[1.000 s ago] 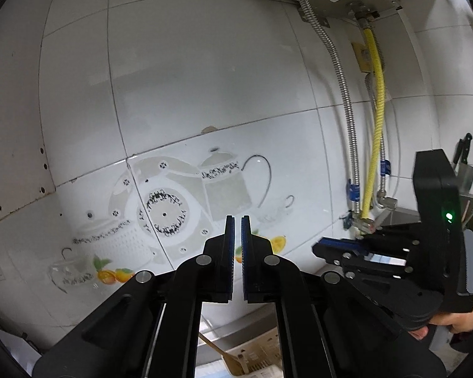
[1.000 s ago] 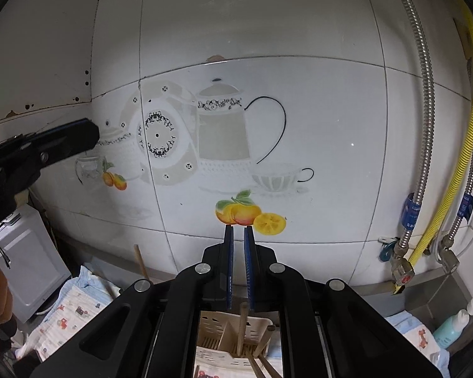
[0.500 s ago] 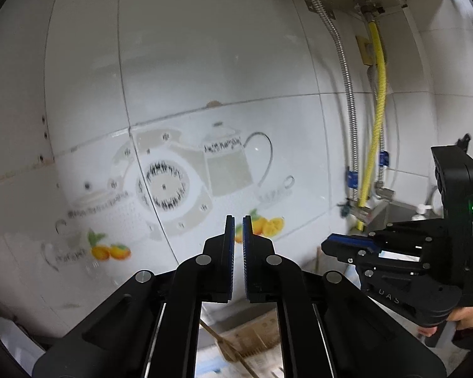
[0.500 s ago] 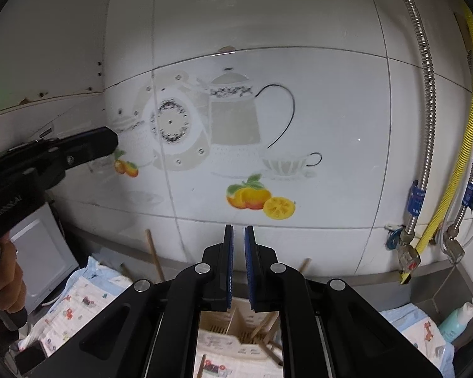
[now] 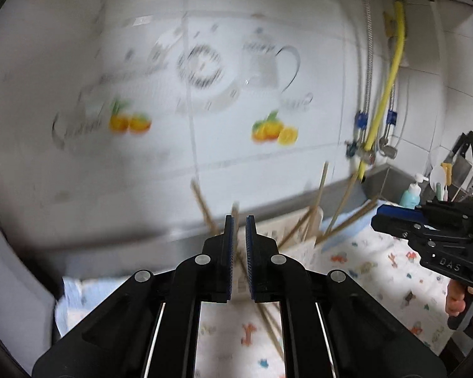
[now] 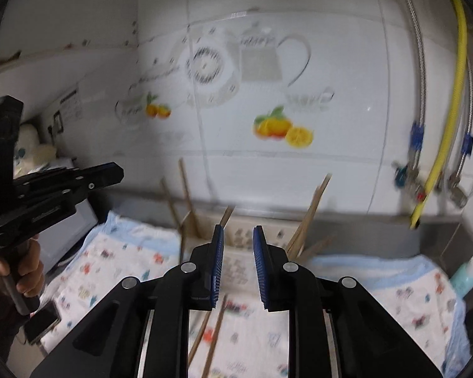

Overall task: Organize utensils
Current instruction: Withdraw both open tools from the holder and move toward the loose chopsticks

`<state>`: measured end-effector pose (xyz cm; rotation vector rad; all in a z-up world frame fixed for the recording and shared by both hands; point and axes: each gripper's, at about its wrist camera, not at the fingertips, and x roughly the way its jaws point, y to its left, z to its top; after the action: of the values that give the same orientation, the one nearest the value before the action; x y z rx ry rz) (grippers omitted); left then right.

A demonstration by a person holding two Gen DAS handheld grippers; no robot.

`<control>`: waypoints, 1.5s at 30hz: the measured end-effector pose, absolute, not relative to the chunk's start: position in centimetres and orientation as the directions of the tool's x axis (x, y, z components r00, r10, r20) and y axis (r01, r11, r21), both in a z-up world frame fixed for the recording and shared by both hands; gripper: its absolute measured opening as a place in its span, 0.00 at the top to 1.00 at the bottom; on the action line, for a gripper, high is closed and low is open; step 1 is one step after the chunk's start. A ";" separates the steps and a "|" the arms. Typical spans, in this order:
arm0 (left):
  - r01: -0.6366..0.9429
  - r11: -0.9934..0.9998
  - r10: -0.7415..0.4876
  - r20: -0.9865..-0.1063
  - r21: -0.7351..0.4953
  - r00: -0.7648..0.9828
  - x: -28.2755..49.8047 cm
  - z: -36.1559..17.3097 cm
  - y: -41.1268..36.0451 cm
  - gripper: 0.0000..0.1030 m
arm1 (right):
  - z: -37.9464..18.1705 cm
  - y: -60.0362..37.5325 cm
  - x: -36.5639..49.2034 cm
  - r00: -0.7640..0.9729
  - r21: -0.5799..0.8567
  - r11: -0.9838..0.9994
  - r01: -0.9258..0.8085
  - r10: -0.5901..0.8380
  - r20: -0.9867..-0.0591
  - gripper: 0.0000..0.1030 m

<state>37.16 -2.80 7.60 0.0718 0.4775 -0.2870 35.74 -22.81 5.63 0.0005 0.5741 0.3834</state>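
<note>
You have tipped both grippers down from the wall, the right gripper parted and empty, the left gripper narrow, so reach next for the loose brown wooden chopsticks below your right fingers, before the beige plastic utensil holder.

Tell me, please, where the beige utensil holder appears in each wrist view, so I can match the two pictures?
Left wrist: the holder sits just right of centre, behind the left gripper.
Right wrist: the holder sits at centre, between and behind the fingers of the right gripper.
Shared landmark: the orange fruit decal on the wall tile above it.
</note>
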 end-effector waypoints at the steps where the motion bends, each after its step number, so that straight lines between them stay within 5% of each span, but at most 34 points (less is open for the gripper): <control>1: 0.280 0.960 -0.249 -0.477 -0.005 0.843 36.8 6.7 -2.3 0.92 | 5.2 -22.5 35.6 0.763 0.105 0.927 -0.361 0.358 -0.538 0.81; 8: 0.214 0.973 -0.224 -0.542 -0.082 0.810 34.9 1.7 1.7 0.92 | 1.4 -16.7 37.4 0.625 0.140 0.862 -0.487 0.456 -0.633 0.82; 10: 0.191 0.976 -0.214 -0.551 -0.100 0.807 34.5 0.7 2.7 0.66 | 0.3 -15.3 38.2 0.596 0.156 0.850 -0.503 0.472 -0.650 0.82; 12: 0.167 0.981 -0.193 -0.538 -0.098 0.821 33.5 -0.1 3.7 0.57 | -0.8 -14.0 39.4 0.575 0.158 0.846 -0.509 0.470 -0.669 0.82; 25: 0.163 0.978 -0.209 -0.549 -0.133 0.809 31.4 -2.9 5.4 0.56 | -5.2 -11.7 45.6 0.537 0.196 0.878 -0.436 0.429 -0.727 0.82; 28: 0.164 0.978 -0.207 -0.558 -0.127 0.804 31.3 -3.5 5.4 0.54 | -5.3 -11.5 45.8 0.532 0.193 0.878 -0.439 0.427 -0.731 0.91; 34: 0.152 0.977 -0.212 -0.570 -0.152 0.794 31.3 -4.1 5.8 0.54 | -2.3 -12.7 44.3 0.577 0.181 0.876 -0.448 0.437 -0.690 0.94; 45: 0.175 0.970 -0.241 -0.605 -0.167 0.759 31.0 -6.1 5.1 0.54 | 10.0 -15.6 44.3 0.780 0.185 0.896 -0.404 0.443 -0.443 0.94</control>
<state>30.96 5.06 -6.14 -0.1027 0.6729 -0.2269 44.30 -15.61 10.01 0.0814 0.4988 0.4578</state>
